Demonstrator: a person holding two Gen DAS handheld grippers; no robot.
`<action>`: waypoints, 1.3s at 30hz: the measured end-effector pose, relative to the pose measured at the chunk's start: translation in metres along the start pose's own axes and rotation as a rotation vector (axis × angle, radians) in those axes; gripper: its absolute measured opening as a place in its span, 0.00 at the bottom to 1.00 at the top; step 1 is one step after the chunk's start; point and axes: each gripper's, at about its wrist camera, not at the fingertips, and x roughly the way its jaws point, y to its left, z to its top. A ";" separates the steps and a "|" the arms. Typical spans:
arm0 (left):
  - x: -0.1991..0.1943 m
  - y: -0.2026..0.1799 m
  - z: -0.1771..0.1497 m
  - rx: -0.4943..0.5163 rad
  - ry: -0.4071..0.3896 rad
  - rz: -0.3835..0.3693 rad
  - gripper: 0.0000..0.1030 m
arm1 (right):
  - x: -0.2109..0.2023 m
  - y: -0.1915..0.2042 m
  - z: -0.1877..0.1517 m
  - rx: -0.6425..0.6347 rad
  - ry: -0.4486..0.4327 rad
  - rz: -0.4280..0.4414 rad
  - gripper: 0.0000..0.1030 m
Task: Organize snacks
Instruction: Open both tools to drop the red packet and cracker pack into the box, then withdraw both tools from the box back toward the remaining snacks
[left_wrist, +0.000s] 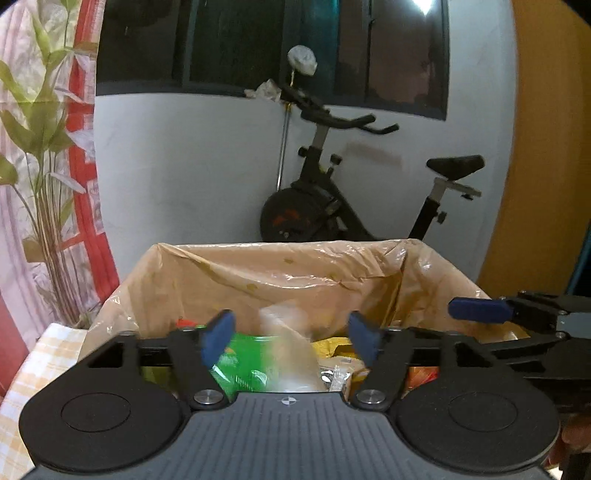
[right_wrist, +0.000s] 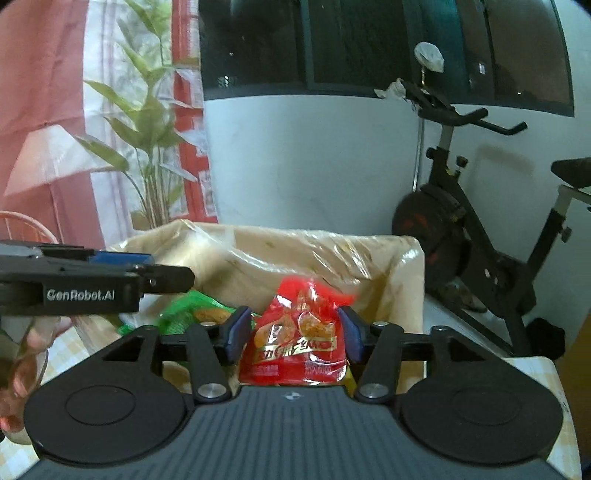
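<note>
A box lined with a tan plastic bag (left_wrist: 280, 273) stands ahead and also shows in the right wrist view (right_wrist: 295, 254). It holds several snack packets, among them a green packet (left_wrist: 243, 365). My left gripper (left_wrist: 291, 332) is open over the box; a blurred clear packet (left_wrist: 291, 354) is between the jaws, not touching the pads. My right gripper (right_wrist: 293, 328) is open around a red snack packet (right_wrist: 295, 339), which stands between the pads over the box. A green packet (right_wrist: 192, 310) lies to its left. The left gripper's fingers (right_wrist: 122, 258) reach in from the left.
A black exercise bike (left_wrist: 332, 192) stands behind the box against a white wall. A leafy plant (right_wrist: 147, 122) and red-white curtain are at the left. The box rests on a checked cloth (left_wrist: 22, 373). A wooden panel (left_wrist: 546, 147) is at the right.
</note>
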 end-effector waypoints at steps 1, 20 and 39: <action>-0.005 0.002 -0.002 0.006 -0.015 -0.005 0.76 | -0.002 0.000 -0.002 0.000 -0.002 -0.002 0.70; -0.114 0.096 -0.062 -0.127 -0.050 0.045 0.82 | -0.091 0.020 -0.042 0.007 -0.209 0.045 0.98; -0.097 0.102 -0.137 -0.159 0.129 0.081 0.81 | -0.031 0.055 -0.141 0.093 0.101 -0.036 1.00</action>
